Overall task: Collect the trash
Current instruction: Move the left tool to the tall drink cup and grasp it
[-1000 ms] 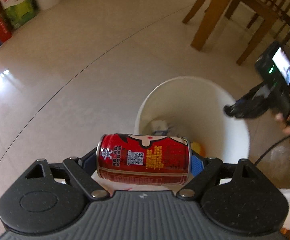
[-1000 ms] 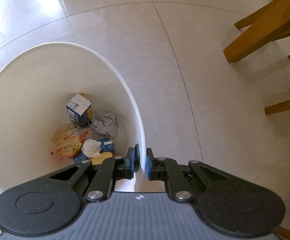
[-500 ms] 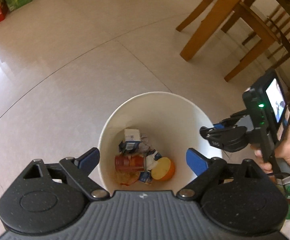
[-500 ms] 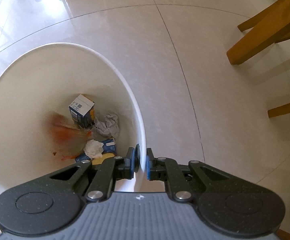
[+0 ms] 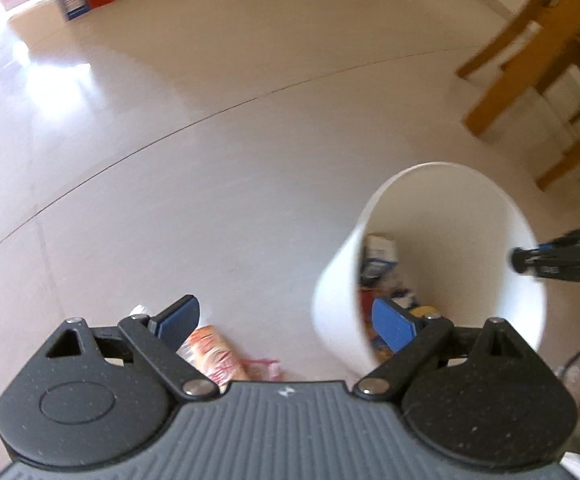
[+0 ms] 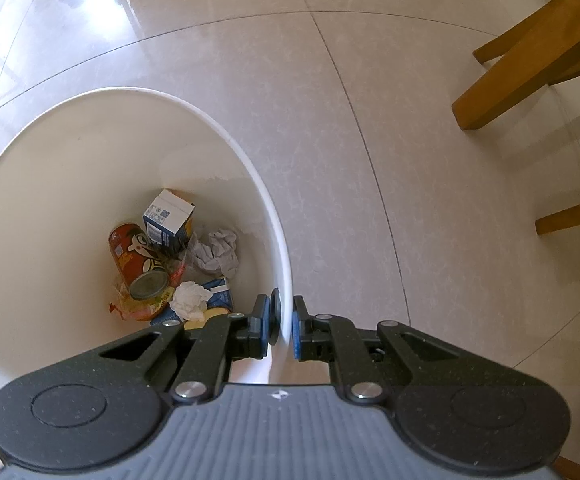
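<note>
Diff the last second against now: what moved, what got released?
The left claw let go of the red can, which now lies in the white bin among the other trash. That claw, open and empty, has swung off the bin toward an orange snack wrapper on the floor. The right claw stayed clamped on the bin's rim, unmoved.

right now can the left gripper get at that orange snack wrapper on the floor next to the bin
Probably yes. The left gripper is open and empty, pointing down with the snack wrapper on bare floor just under its left finger. The white bin stands off to the side, not between them.
</note>
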The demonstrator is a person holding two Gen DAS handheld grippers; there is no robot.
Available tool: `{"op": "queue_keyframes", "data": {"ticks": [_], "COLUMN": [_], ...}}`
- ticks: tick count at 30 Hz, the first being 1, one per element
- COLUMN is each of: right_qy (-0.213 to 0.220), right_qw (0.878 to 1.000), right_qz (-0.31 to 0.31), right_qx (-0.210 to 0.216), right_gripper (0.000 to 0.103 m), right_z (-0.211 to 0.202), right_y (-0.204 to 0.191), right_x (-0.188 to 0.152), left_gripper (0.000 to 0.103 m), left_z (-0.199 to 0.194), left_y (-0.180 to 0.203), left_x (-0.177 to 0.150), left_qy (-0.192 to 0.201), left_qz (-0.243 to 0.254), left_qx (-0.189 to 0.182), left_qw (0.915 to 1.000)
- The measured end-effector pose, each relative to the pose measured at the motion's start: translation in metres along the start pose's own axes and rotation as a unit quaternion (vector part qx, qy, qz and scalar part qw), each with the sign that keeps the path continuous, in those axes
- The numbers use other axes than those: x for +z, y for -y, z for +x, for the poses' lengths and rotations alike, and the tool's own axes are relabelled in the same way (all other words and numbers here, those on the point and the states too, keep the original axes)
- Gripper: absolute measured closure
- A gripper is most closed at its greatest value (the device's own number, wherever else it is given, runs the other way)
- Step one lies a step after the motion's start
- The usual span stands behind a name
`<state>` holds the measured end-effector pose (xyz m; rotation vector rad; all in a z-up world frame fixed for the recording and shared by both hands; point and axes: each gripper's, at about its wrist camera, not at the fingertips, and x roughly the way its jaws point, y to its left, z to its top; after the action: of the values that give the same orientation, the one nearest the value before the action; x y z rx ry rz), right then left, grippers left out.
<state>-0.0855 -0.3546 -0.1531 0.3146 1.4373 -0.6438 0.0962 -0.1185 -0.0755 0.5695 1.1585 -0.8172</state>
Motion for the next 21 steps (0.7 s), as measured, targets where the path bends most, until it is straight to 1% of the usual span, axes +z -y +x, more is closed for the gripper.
{"op": "queue_keyframes", "data": {"ticks": [3,6,9,13,17,19,21], "right_qy": [0.001,0.001,0.000,-0.001,-0.003,-0.004,-0.004], "right_qw": [1.000,1.000,1.000,1.000,1.000,1.000,1.000], "right_qz": [0.001,0.002,0.005,0.003,-0.001,-0.004,-0.009], "right_qx": [0.000,0.000,0.000,0.000,0.001,0.002,0.003], "right_gripper": [0.090,0.090,0.090,0.090,0.090,0.090,0.090], "right_z": [0.000,0.000,0.000,0.000,0.001,0.001,0.001], "right_y": [0.000,0.000,0.001,0.000,0.000,0.000,0.000], "right_x": [0.000,0.000,0.000,0.000,0.001,0.001,0.001], "left_gripper": [0.010,0.010,0.010,0.010,0.010,0.011,0.011], "left_z": [0.007,0.024,0.052,0.095,0.137,0.156,0.172], "left_y": [-0.016,-0.032,-0.042,-0.055,-0.061,-0.063,-0.067], "left_x": [-0.012,-0.027,-0.044,-0.068,-0.083,-0.091,-0.096], "left_qy": [-0.002,-0.006,-0.018,-0.036,-0.055,-0.057,-0.055], "left_qz": [-0.029,-0.071,-0.109,-0.154,-0.173,-0.182,-0.196], "left_qx": [0.014,0.020,0.030,0.045,0.056,0.076,0.080], "left_qw": [0.9995,0.9973,0.9934,0.9863,0.9817,0.9786,0.9756]}}
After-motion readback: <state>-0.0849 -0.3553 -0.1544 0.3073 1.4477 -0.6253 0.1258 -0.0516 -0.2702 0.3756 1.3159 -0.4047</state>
